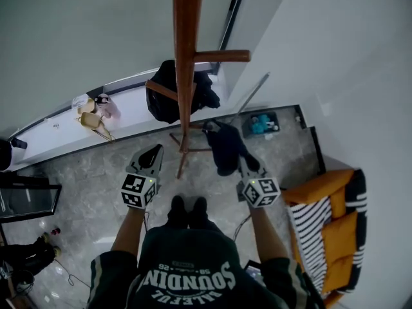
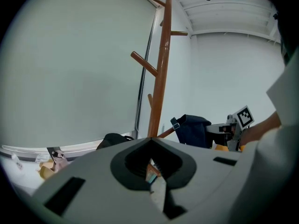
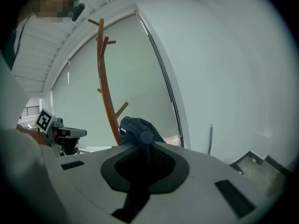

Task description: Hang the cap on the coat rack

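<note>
Grey marble floor (image 1: 96,172); white wall (image 1: 360,56); orange sofa (image 1: 338,227), striped cushion (image 1: 306,227); pale roller blind (image 2: 70,69) drawn.

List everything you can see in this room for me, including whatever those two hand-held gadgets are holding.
coat rack: one, brown wood, standing by the window in front of the person
cap: one, dark navy, near the rack's foot
black bundle: one, behind the rack's pole near the sill; cannot tell what it is
small objects: a few, tan and pink, on the window sill
box: one, dark with teal contents, on the floor in the corner
sofa: one, orange with a black-and-white striped cushion, along the right wall
shoes: two, black, on the person's feet
left gripper: one, grey, jaws together, empty
right gripper: one, grey, clamped on the cap
</note>
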A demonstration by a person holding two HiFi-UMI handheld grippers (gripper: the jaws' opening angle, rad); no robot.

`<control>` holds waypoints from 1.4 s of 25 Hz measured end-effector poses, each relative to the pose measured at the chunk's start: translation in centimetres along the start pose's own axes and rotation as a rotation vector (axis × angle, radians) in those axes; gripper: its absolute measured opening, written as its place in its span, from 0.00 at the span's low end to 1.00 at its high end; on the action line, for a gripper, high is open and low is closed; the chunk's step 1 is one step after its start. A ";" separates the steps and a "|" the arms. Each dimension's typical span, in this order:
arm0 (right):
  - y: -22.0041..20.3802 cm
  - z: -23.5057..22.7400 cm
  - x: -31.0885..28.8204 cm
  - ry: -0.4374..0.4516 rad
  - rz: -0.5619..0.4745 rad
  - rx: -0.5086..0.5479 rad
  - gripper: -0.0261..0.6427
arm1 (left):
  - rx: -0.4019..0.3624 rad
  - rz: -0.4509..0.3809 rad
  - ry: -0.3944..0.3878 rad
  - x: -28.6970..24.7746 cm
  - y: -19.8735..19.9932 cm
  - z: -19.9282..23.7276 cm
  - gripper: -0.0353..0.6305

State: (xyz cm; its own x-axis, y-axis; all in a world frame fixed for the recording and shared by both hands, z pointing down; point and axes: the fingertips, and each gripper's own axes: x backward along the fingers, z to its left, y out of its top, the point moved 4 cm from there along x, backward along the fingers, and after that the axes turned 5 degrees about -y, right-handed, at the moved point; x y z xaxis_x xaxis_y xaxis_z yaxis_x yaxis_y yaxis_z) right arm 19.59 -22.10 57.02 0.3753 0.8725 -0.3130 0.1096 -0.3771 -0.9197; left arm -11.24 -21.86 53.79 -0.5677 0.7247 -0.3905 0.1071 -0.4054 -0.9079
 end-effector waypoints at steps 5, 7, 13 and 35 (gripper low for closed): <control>-1.7 -0.4 -1.2 0.005 0.043 -0.013 0.06 | 0.011 0.008 0.020 0.1 -0.4 0.8 0.05; -2.2 -0.4 -1.7 0.008 0.065 -0.012 0.06 | 0.016 0.011 0.029 0.1 -0.6 1.1 0.05; -3.2 -0.1 -3.1 0.031 0.109 -0.009 0.06 | 0.032 0.018 0.052 0.3 -1.0 1.7 0.05; -5.6 -1.6 -4.3 0.015 0.167 -0.053 0.06 | 0.063 0.037 0.101 1.7 -2.4 3.2 0.05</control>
State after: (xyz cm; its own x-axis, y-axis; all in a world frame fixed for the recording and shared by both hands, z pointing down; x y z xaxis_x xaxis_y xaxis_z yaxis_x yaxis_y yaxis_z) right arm 18.83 -24.27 63.94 0.4059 0.7918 -0.4563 0.0932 -0.5326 -0.8412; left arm -15.07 -21.43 55.79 -0.4786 0.7601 -0.4395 0.0727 -0.4646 -0.8826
